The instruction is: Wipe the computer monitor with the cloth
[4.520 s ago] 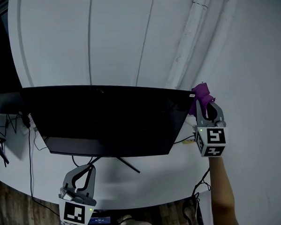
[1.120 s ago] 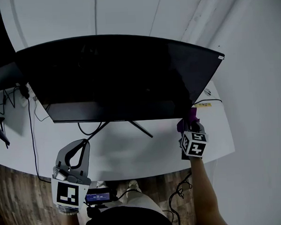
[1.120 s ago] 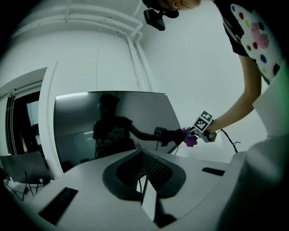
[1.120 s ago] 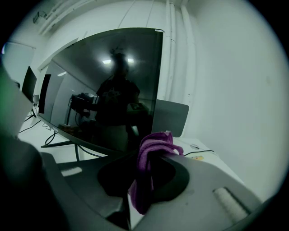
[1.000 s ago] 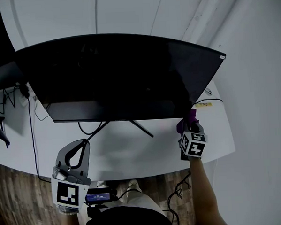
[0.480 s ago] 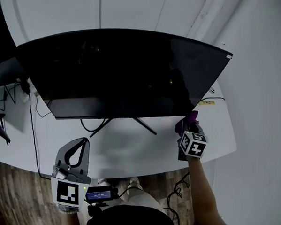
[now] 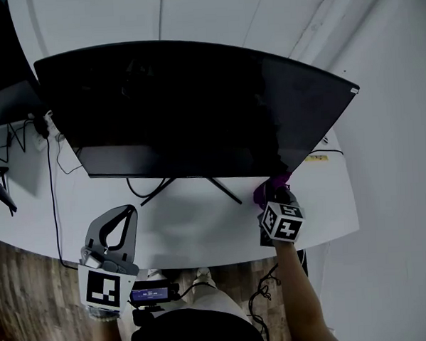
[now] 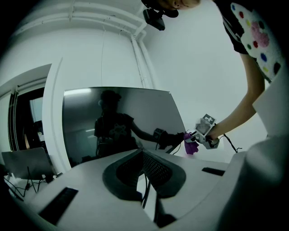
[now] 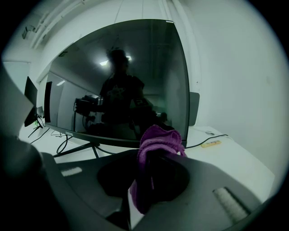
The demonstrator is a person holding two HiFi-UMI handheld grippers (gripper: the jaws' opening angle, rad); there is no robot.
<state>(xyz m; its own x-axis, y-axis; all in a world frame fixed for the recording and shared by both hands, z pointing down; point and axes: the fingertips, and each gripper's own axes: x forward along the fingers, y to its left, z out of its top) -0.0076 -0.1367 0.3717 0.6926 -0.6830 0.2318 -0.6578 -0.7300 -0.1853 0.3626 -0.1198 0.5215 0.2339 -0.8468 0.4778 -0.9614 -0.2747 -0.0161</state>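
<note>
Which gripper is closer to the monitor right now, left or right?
Right. The right gripper, shut on the purple cloth, sits at the lower right corner of the monitor; the left gripper hangs back over the front edge of the desk.

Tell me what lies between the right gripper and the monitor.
The purple cloth, clamped in the jaws of the right gripper, before the monitor; the right gripper view shows it.

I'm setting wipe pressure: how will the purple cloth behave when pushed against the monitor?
Probably floppy: the purple cloth bunches and droops from the right gripper's shut jaws. Its knitted look suggests it would drag, not slide, on the monitor.
</note>
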